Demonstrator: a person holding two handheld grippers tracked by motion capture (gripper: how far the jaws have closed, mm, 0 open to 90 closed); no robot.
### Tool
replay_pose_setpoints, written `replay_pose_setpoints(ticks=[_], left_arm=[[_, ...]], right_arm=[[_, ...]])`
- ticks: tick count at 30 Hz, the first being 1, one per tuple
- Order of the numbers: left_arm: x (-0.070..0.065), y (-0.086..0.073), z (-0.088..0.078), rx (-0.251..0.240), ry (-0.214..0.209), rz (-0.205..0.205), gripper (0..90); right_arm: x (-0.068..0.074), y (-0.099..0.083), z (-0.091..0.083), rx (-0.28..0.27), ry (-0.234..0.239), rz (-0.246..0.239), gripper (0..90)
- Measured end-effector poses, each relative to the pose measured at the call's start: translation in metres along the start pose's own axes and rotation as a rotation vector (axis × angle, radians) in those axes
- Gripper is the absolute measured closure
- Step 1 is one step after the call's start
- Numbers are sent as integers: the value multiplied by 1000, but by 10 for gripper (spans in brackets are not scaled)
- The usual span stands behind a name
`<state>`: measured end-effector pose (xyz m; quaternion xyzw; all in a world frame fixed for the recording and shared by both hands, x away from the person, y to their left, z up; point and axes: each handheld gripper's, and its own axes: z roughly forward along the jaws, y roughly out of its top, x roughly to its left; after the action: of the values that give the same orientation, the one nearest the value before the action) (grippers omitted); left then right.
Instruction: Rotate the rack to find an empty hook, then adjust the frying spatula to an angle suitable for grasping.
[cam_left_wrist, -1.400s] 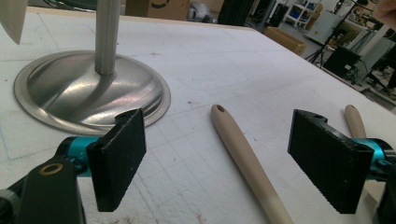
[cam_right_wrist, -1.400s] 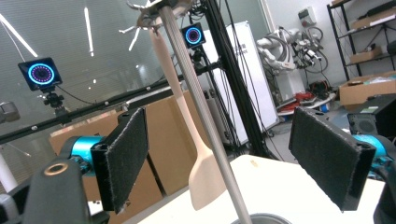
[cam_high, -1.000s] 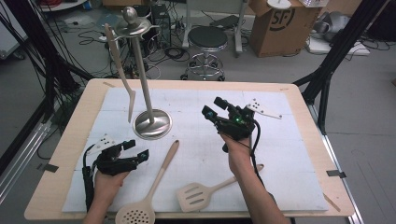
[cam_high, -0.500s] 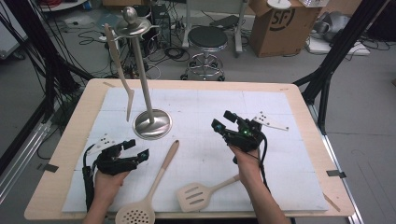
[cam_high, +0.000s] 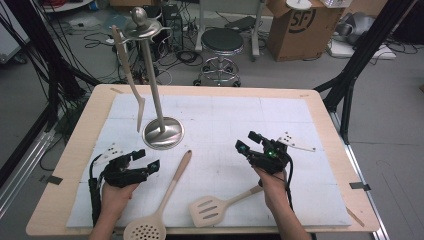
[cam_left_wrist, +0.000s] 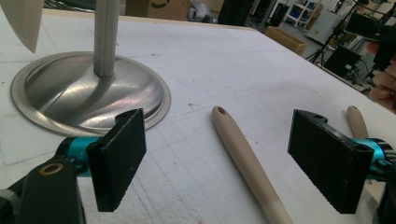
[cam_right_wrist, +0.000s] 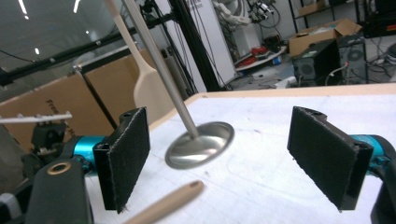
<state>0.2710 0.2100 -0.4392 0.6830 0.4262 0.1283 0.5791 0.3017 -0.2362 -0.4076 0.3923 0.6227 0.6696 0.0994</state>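
Your left hand-held gripper (cam_left_wrist: 219, 163) gapes wide and empty, a skimmer handle (cam_left_wrist: 245, 161) between its jaws; your right hand-held gripper (cam_right_wrist: 224, 158) is likewise wide open, empty.

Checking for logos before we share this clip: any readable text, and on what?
"SF": on the cardboard box on the floor behind the table, high view.
Print on the brown box in the right gripper view: too blurred to read.
No other text is legible.

Stool (cam_high: 220, 44) on the floor past my table's (cam_high: 60, 165) far edge. Cardboard box (cam_high: 295, 25) to its right, marked SF. Cables (cam_high: 95, 22) tangled on the floor far left. Black stand legs (cam_high: 357, 60) at right.
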Motion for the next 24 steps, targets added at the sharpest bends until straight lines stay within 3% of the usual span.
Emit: replay_pose_setpoints(ticks=[6,17,18,21,24], left_arm=[[0,0,1,0,1,-6,199],[1,-1,2,-2,4,-11,198],[1,0,2,-4,2,-10,199],[1,0,3,0,4,-9,199],[1,0,3,3,3,-7,199]], right_arm=[[-7,-10,-10,28,-31,5,202],[-11,-25,-34,101,-46,1,218],[-10,-28,-42,122,-50,-9,259],[-6,-30,-55,116,-79,-35,396],[-7,-31,-63,150,-102,9,525]])
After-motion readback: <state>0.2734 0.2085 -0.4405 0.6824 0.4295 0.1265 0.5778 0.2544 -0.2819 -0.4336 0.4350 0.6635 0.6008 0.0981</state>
